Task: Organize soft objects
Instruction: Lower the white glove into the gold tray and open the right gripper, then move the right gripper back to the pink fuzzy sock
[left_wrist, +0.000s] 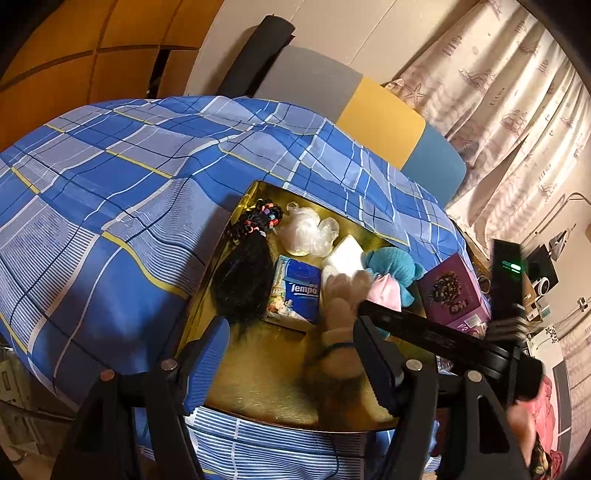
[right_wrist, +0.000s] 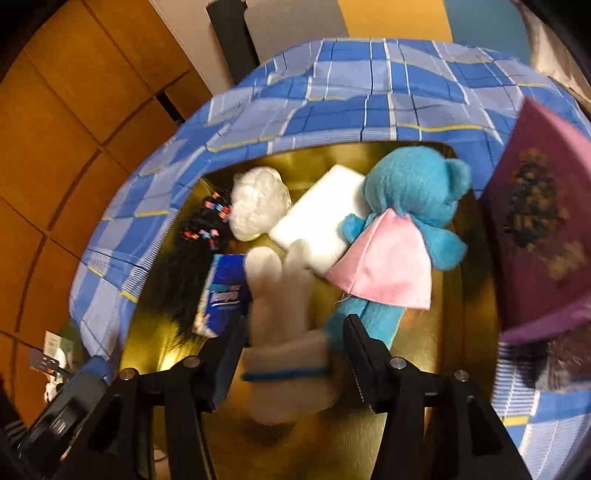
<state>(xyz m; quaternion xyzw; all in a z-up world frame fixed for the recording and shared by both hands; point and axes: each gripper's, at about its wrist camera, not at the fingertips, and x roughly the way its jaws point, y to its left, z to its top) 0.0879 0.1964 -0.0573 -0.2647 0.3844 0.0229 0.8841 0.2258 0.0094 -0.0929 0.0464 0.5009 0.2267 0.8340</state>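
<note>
A gold tray (left_wrist: 258, 384) (right_wrist: 458, 354) lies on a blue plaid cloth. It holds a black wig (left_wrist: 242, 284) (right_wrist: 177, 288) with beaded hair ties, a crumpled clear plastic bag (left_wrist: 308, 230) (right_wrist: 258, 206), a white pad (left_wrist: 345, 256) (right_wrist: 317, 225), a blue Tempo tissue pack (left_wrist: 297, 291) (right_wrist: 221, 295), a blue plush bear (left_wrist: 391, 266) (right_wrist: 417, 192) in a pink cape (right_wrist: 384, 266) and a beige plush rabbit (left_wrist: 340, 321) (right_wrist: 280, 317). My right gripper (right_wrist: 291, 350) is open, its jaws on either side of the rabbit. My left gripper (left_wrist: 291, 365) is open and empty above the tray's near end.
A purple box (left_wrist: 454, 291) (right_wrist: 543, 236) stands at the tray's right edge. The right gripper's body (left_wrist: 443, 339) crosses the left wrist view. Grey, yellow and blue panels (left_wrist: 380, 118) and a curtain (left_wrist: 498, 92) lie behind the bed. Wooden cabinets (right_wrist: 55, 147) are on the left.
</note>
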